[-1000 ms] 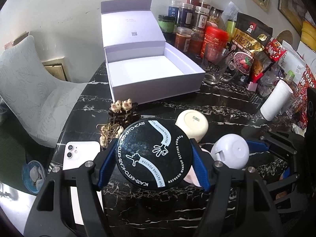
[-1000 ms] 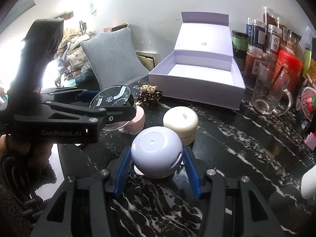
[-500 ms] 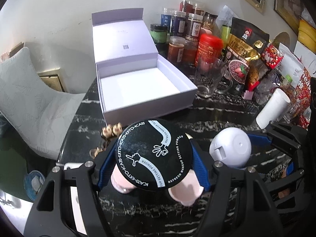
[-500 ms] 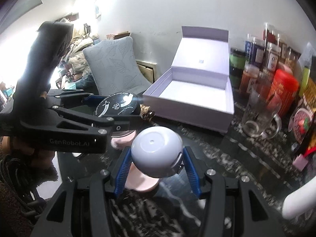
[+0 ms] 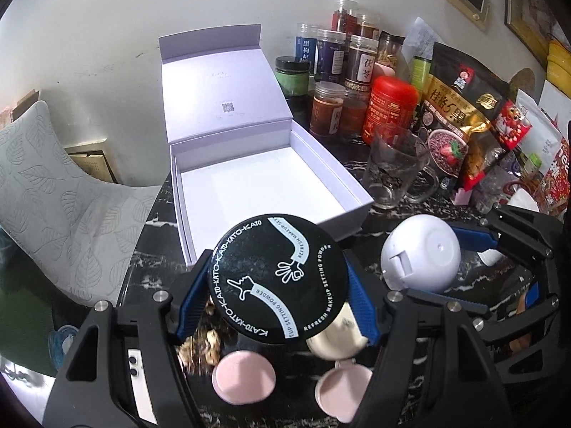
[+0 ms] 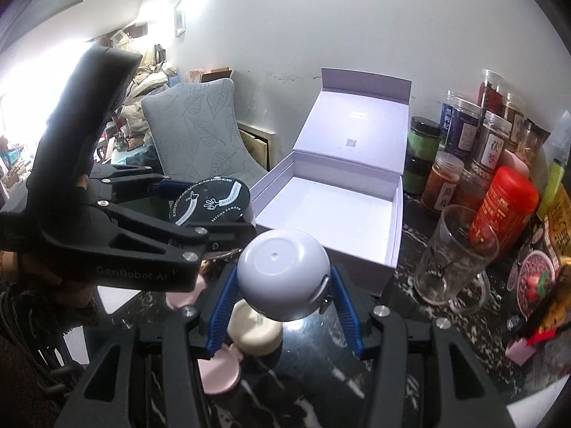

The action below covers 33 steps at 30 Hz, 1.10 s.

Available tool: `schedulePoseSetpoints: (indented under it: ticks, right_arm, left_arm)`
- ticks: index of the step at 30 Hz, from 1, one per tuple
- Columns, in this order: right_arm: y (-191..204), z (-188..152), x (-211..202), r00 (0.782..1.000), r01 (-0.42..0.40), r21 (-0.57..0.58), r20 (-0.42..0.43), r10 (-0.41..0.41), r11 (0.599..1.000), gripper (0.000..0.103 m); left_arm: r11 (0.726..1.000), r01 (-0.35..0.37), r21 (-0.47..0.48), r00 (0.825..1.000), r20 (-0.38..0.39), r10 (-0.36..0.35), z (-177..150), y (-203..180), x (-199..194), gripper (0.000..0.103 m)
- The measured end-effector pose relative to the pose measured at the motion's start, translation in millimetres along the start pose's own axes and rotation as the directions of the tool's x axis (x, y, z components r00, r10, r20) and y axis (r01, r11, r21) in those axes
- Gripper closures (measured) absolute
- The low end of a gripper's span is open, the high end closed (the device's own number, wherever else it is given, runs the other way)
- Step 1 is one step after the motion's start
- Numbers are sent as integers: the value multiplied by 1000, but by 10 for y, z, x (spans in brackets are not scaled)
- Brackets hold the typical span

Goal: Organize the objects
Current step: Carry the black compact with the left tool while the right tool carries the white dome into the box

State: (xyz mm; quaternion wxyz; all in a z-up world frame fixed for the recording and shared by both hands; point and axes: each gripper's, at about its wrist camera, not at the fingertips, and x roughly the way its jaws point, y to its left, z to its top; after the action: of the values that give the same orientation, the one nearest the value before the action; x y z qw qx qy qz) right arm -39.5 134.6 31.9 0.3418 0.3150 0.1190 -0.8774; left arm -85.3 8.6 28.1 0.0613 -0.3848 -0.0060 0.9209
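A black marble table (image 5: 421,214) is crowded along its far side with jars (image 5: 326,107), a red tin (image 5: 390,108), snack bags (image 5: 453,114) and a glass mug (image 5: 396,171), the mug standing just beside the right wall of the open white box (image 5: 271,192). The box's lid is propped upright against the wall behind it, and its inside is seen bare. A grey cushion (image 5: 46,185) is seen off the table's left edge. Below the grippers, a cream jar (image 6: 255,328), two pink compacts (image 5: 244,378), a dried-flower cluster (image 5: 203,346) and a white phone (image 5: 137,374) are left on the table.

The powder tin (image 5: 278,280), round and black with white lettering and hand drawings on its lid, is clamped between the blue pads of the left gripper (image 5: 278,285) and is held above the table, in front of the box's near wall. The white dome (image 6: 283,274), smooth with a small dimple on top and a latch at its side, is gripped by the right gripper (image 6: 283,292) at a narrow setting, just right of the tin and also short of the box.
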Motion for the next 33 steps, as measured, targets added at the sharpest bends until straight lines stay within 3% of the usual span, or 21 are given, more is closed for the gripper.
schedulePoseSetpoints:
  ticks: [23,33]
  right_arm:
    - [-526,586,732,1000,19,39,0,-19,999,49]
    - [-808,808,1105,998,64,99,-19,-63,993,49]
  left_arm:
    - [999,-35,-9,999,-34,35,561,446,757,35]
    - [999,-33,-30,998,-53,32,783,610,1104,35]
